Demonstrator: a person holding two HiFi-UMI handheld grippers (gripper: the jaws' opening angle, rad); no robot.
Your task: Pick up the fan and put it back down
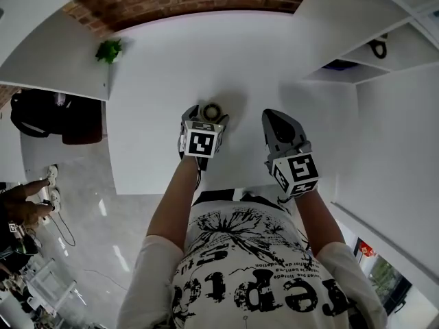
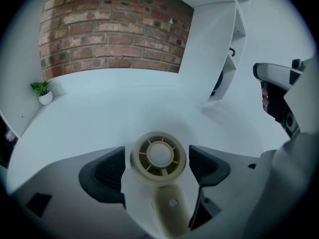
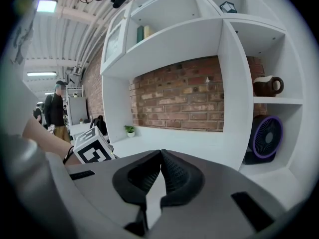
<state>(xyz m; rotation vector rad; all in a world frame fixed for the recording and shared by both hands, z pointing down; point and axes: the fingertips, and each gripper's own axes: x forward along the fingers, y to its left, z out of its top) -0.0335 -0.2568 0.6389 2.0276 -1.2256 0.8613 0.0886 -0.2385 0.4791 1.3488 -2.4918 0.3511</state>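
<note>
A small cream hand fan (image 2: 158, 156) with a round grilled head and a short handle lies on the white table (image 1: 164, 67); in the head view, the fan (image 1: 212, 108) shows just beyond my left gripper's marker cube. My left gripper (image 2: 158, 169) is open and tilted down over it. The fan's head sits between the two dark pads (image 2: 107, 171), with a thin gap on each side. In the head view, the left gripper (image 1: 208, 115) is at the table's near middle. My right gripper (image 1: 278, 120) hovers to its right, shut and empty, its pads (image 3: 172, 173) pressed together.
A small potted plant (image 1: 108, 50) stands at the table's far left corner before a brick wall (image 2: 109, 34). White shelves on the right hold a black and purple fan (image 3: 264, 138) and a brown jug (image 3: 266, 86). A black bag (image 1: 48, 115) and people are on the floor at left.
</note>
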